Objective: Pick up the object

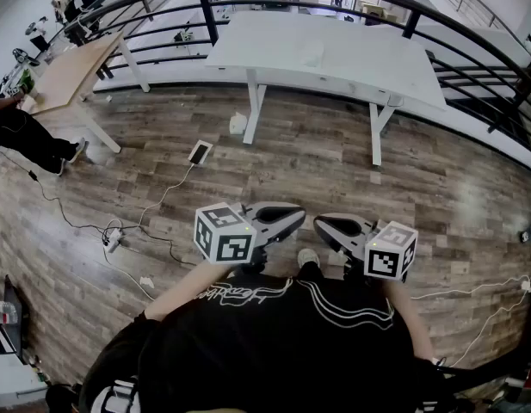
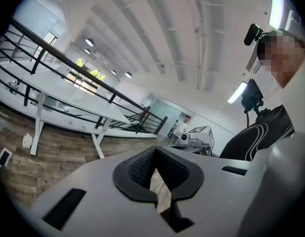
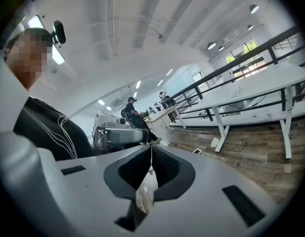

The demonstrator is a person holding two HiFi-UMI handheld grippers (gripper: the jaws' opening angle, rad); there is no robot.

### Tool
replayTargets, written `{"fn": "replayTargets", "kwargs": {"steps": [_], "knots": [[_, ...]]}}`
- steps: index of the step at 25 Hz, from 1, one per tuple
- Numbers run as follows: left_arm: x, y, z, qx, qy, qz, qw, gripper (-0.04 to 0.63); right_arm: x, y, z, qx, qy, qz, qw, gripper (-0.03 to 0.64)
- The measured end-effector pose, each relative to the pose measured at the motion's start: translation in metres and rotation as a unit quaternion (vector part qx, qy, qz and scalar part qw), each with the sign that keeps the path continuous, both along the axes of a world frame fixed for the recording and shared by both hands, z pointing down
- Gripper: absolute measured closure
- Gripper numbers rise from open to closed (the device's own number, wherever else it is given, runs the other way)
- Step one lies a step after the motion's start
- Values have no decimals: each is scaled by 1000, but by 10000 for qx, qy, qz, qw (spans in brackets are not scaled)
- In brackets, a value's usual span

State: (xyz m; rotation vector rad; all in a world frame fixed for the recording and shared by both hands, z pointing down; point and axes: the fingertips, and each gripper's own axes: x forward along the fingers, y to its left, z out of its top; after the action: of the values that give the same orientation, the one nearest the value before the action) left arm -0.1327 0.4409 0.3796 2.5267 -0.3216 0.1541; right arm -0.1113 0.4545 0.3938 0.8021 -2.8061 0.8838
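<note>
crowding the plank floor (image 1: 437, 188) ahead are a long white table (image 1: 351, 58) on slim white legs, a pale wooden table (image 1: 71, 71) toward the floor's left edge, and a black tubular railing (image 1: 205, 15) curving behind both. thin cables (image 1: 162, 198) snake over the boards to a power strip (image 1: 113, 237). a flat white device (image 1: 200, 152) lies near them, and a small white box (image 1: 237, 125) sits just beside the white table's left leg. a seated person (image 1: 24, 136) in dark clothes is at the far left.

the left gripper (image 1: 299, 216) is smooth grey plastic with ribbed black pads and a marker cube (image 1: 224, 235). its jaws are clenched tip to tip, with a wedge of floor showing lower down between them. the right gripper (image 1: 318, 223), of the same build with its own cube (image 1: 391, 250), is likewise clenched, with only a pale sliver of background in its slit. their tips face each other, near but apart, above a white shoe (image 1: 308, 257). neither grasps anything, and the object to pick up cannot be singled out in any view.

only the left gripper view shows a distant standing person (image 2: 182, 127) in white. only the right gripper view shows someone in dark clothes (image 3: 134, 111) side-on by a desk. the cables show in the head view alone.
</note>
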Motion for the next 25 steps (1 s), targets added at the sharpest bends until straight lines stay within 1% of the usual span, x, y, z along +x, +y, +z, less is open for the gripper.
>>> {"fn": "replayTargets", "kwargs": {"steps": [6,11,18,25], "knots": [[-1,0,2,-6,20,14,10000,588,-2,-1,1,17,17,12,10000,600],[-10,-1,1,5,97,-25,10000,588,-8,-2,-1,56,36,54,10000,600],[-11,-4,-1,-6,189,-60,9998,588,-5,-7,0,-2,-170,150,9997,600],[-11,-23,1,32,77,-100,9999,588,-8,-29,-1,18,-395,33,9992,600]]}}
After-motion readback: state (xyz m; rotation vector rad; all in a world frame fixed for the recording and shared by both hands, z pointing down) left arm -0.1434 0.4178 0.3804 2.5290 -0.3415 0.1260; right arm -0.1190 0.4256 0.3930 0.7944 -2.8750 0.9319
